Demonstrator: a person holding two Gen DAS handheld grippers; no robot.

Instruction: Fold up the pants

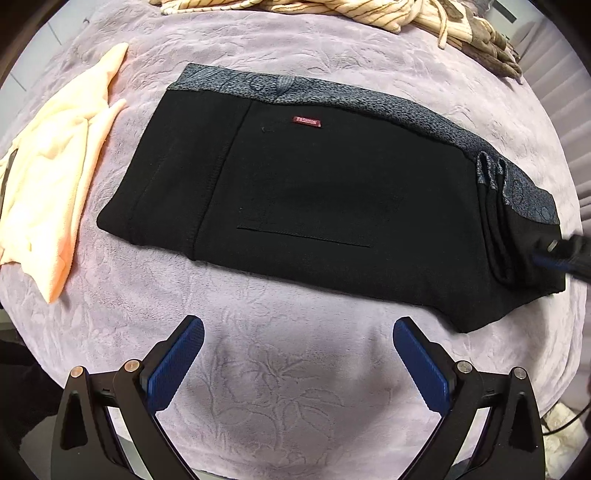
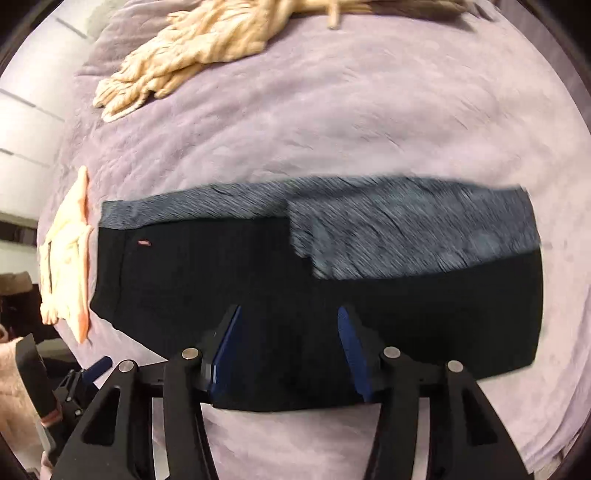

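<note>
The black pants with a grey patterned band lie folded flat on the lilac blanket; a small red label shows on top. My left gripper is open and empty, over bare blanket just in front of the pants' near edge. My right gripper is open, its blue pads over the near edge of the pants; nothing is pinched between them. The right gripper's fingertip also shows in the left wrist view at the pants' right end. The right wrist view is motion-blurred.
A peach cloth lies left of the pants, also in the right wrist view. Striped cream garments are heaped at the blanket's far edge, also seen in the right wrist view. The left gripper's body shows at lower left.
</note>
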